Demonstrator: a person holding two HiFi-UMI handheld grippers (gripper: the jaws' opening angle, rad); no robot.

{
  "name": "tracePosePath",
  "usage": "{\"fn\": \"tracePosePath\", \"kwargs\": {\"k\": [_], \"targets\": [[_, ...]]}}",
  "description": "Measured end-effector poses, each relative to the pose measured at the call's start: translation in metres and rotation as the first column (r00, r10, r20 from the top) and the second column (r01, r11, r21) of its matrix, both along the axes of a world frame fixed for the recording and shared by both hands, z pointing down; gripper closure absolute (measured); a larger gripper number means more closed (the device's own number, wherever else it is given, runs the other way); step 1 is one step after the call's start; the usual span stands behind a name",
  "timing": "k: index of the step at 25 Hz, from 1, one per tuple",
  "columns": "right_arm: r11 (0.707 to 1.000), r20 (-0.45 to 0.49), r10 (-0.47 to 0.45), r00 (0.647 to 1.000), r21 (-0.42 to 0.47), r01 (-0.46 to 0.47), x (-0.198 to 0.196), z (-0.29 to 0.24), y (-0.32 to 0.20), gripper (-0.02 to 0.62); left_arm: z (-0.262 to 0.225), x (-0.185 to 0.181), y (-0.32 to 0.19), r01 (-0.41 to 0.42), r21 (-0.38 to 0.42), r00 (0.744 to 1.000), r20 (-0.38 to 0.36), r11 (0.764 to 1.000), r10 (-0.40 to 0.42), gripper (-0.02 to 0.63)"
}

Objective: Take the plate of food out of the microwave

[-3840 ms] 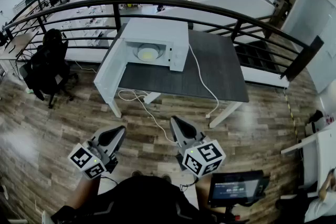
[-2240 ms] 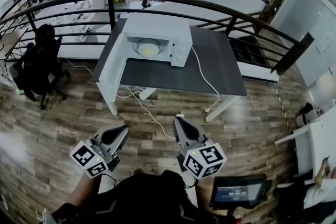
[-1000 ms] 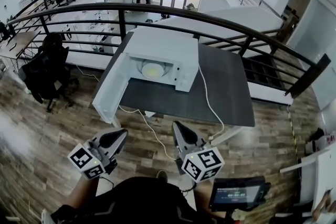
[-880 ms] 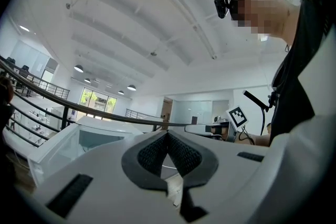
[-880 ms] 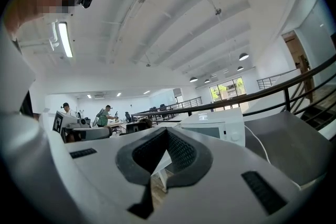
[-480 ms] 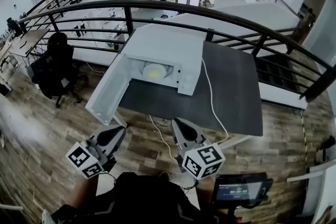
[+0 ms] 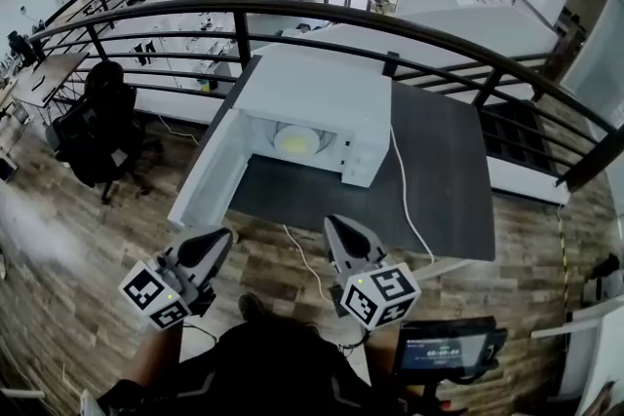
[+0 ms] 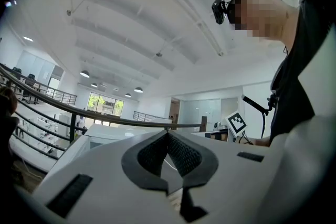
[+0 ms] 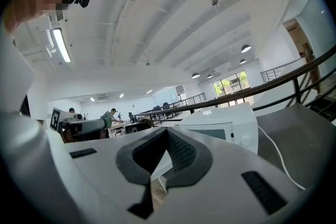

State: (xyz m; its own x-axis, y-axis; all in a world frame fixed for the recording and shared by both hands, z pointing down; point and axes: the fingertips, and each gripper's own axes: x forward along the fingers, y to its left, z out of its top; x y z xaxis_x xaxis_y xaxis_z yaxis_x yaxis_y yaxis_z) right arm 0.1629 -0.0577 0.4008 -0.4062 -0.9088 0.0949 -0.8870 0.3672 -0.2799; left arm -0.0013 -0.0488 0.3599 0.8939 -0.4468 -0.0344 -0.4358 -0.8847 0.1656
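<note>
Plate of food (image 7: 297, 141): is sitting inside the microwave's open cavity, a pale round plate with a yellowish heap on it; nothing is touching it.
Microwave (image 7: 314, 91): is standing at the far left corner of the bench (image 7: 444, 185), white, its opening facing the person.
Microwave door (image 7: 207, 182): is hanging wide open, swinging out to the left past the bench's left edge.
Cable (image 7: 407, 205): is trailing from the microwave's right side across the dark bench top towards the near edge.
Left hand-held gripper (image 7: 211, 243): is hovering over the wooden floor (image 7: 78, 244), short of the bench's near edge and well apart from the microwave; in its own view the jaws are pressing together at the tips, narrow, with nothing between them.
Right hand-held gripper (image 7: 338, 231): is hovering just beside the bench's near edge, pointing at the microwave; its jaws are likewise sitting closed tip to tip and carrying nothing.
Railing (image 7: 322, 15): is curving, black, behind the bench's far edge.
Office chair (image 7: 97, 127): is standing on the floor, well to the left of the bench.
</note>
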Motion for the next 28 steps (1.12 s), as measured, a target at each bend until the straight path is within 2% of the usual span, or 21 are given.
{"fn": "tracePosePath", "kwargs": {"k": [6,10,12,16,19,23,28], "targets": [[1.0,-0.021,0.024,1.0,0.0,-0.024,-0.03,-0.008,-0.036,0.595,-0.008,-0.026,-0.037,-0.033,0.012,0.999,-0.03,0.999,0.034,0.603],[0.999,-0.024,0.048,0.999,-0.013,-0.048,-0.044,-0.006,-0.059,0.595,-0.025,-0.036,-0.053,-0.078,0.01,0.991,-0.11,0.997,0.079,0.603],[0.998,-0.023,0.062,0.998,-0.011,-0.062,-0.052,-0.008,-0.07,0.595,-0.03,-0.046,-0.064,-0.091,0.011,0.988,-0.128,0.996,0.092,0.603],[0.996,-0.031,0.084,0.996,0.015,-0.083,-0.067,-0.014,-0.088,0.595,-0.031,-0.058,-0.079,-0.112,0.046,0.989,-0.09,0.993,0.116,0.603],[0.994,-0.024,0.108,0.994,0.015,-0.108,-0.074,-0.014,-0.094,0.595,-0.032,-0.06,-0.085,-0.158,0.07,0.984,-0.067,0.985,0.163,0.603],[0.992,-0.015,0.128,0.992,0.006,-0.128,-0.079,-0.009,-0.101,0.595,-0.019,-0.065,-0.099,-0.166,0.035,0.984,-0.054,0.986,0.168,0.603],[0.99,0.008,0.138,0.99,-0.018,-0.138,-0.069,0.001,-0.117,0.595,-0.019,-0.059,-0.117,-0.152,0.014,0.985,-0.086,0.988,0.152,0.603]]}}
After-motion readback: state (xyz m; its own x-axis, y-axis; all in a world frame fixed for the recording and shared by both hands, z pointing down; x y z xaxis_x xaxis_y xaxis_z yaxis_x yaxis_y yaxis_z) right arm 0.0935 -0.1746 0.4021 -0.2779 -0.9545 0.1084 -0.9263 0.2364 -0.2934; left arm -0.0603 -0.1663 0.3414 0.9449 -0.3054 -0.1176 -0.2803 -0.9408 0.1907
